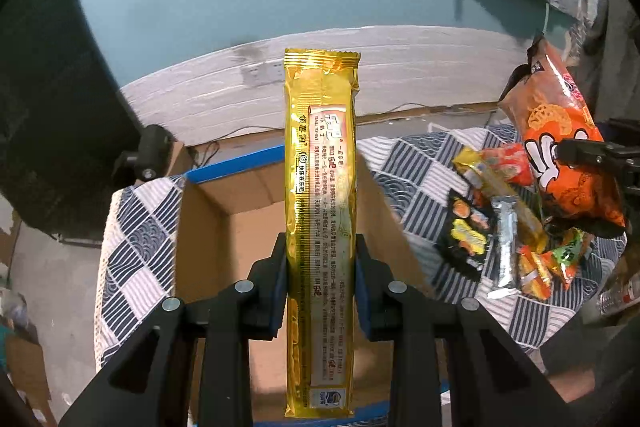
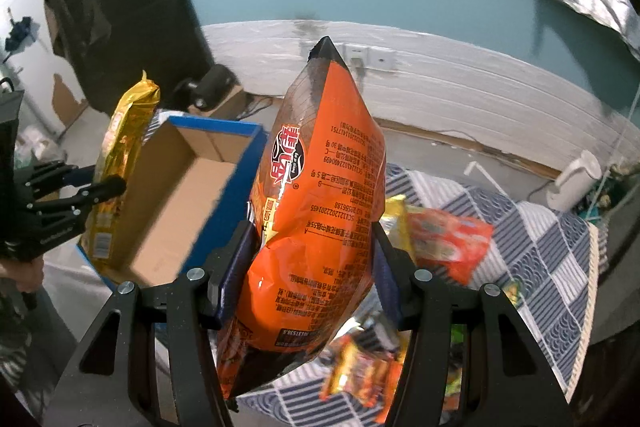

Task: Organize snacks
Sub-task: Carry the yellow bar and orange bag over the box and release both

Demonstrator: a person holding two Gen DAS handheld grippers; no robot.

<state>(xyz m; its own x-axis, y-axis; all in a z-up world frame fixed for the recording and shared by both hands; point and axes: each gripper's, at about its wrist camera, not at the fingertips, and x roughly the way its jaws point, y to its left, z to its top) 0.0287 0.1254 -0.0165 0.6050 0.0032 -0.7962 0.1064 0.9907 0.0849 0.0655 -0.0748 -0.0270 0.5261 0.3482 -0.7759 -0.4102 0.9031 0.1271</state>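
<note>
My left gripper (image 1: 320,247) is shut on a long gold snack pack (image 1: 320,187), held upright above an open cardboard box (image 1: 248,227) with a blue rim. In the right wrist view that gold snack pack (image 2: 120,167) and the left gripper (image 2: 108,189) hang over the box (image 2: 180,195) at the left. My right gripper (image 2: 314,239) is shut on a puffy orange chip bag (image 2: 320,207), held upright just right of the box. The left wrist view shows the orange chip bag (image 1: 560,155) at the far right, above a pile of small snack packs (image 1: 504,227).
A blue-and-white checked cloth (image 2: 540,247) covers the table (image 1: 132,247). More loose snack packs (image 2: 444,235) lie on it under and right of the orange bag. A white object (image 2: 572,179) stands at the table's far right edge. A dark panel (image 2: 120,7) leans on the wall behind.
</note>
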